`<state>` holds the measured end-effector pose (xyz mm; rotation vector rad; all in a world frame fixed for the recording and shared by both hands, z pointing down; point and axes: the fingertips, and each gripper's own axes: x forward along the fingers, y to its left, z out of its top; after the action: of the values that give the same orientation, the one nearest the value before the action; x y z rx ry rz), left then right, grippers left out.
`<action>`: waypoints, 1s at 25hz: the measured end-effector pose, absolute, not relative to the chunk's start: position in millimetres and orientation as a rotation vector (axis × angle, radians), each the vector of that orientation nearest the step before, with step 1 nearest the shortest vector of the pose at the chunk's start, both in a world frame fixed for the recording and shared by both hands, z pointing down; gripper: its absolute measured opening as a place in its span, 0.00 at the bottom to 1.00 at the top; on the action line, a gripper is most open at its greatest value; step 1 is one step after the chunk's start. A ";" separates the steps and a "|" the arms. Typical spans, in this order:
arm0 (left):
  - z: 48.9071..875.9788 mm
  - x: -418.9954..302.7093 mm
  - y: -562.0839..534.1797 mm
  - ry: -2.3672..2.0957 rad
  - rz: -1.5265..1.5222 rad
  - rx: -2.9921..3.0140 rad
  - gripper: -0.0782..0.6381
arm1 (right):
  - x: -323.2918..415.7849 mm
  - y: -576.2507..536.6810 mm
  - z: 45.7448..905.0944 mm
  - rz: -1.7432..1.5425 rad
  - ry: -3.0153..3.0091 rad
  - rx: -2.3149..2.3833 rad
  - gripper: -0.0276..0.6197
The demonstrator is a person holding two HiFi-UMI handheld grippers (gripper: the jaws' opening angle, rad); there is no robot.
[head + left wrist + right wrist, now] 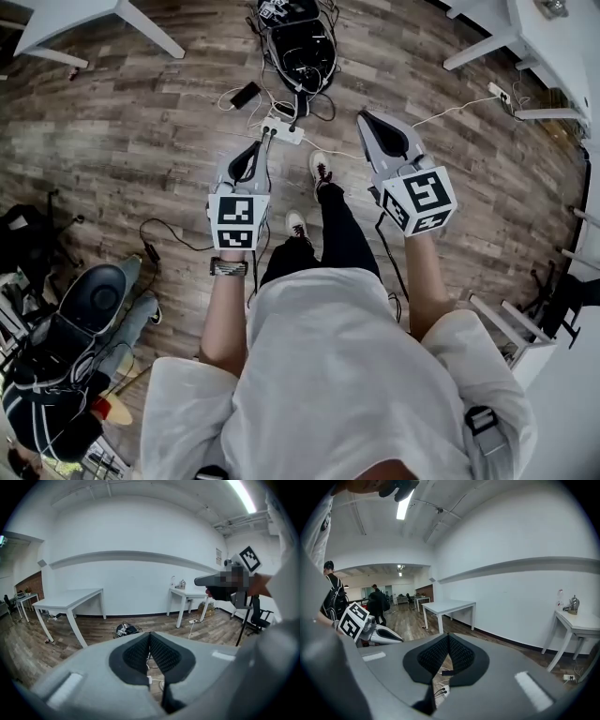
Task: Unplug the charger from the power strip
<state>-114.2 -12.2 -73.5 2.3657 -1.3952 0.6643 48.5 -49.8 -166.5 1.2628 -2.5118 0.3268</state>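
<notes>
A white power strip (281, 128) lies on the wood floor ahead of my feet, with dark plugs (292, 123) in it and thin cables running off to a black phone (246, 94). My left gripper (260, 143) hangs just short of the strip, a little to its left, jaws shut and empty. My right gripper (362, 116) is off to the strip's right, jaws together with nothing in them. In the left gripper view the pads (150, 633) meet above a sliver of white cable. In the right gripper view the strip (440, 691) shows below the closed gripper (448, 635).
A black bag (300, 47) with tangled cables sits just beyond the strip. White tables (89, 19) stand at the back left and right, with a second strip (499, 92) by the right one. A black chair (89, 300) is at my left. People (377, 603) stand far off.
</notes>
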 end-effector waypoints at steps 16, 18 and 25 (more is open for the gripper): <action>86.8 -132.8 -69.3 -1.388 0.722 2.215 0.13 | 49.0 -115.1 25.0 0.433 -2.455 1.175 0.05; 115.2 -130.3 -73.7 -1.376 0.702 2.197 0.13 | 49.6 -119.5 56.2 0.464 -2.455 1.172 0.05; 214.6 -120.1 -94.9 -1.333 0.685 2.161 0.15 | 54.4 -143.5 161.9 0.563 -2.435 1.163 0.05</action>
<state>-120.1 -94.9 214.6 2.1607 -1.3332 0.6848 54.4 -143.5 161.9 1.1629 -2.4348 0.5633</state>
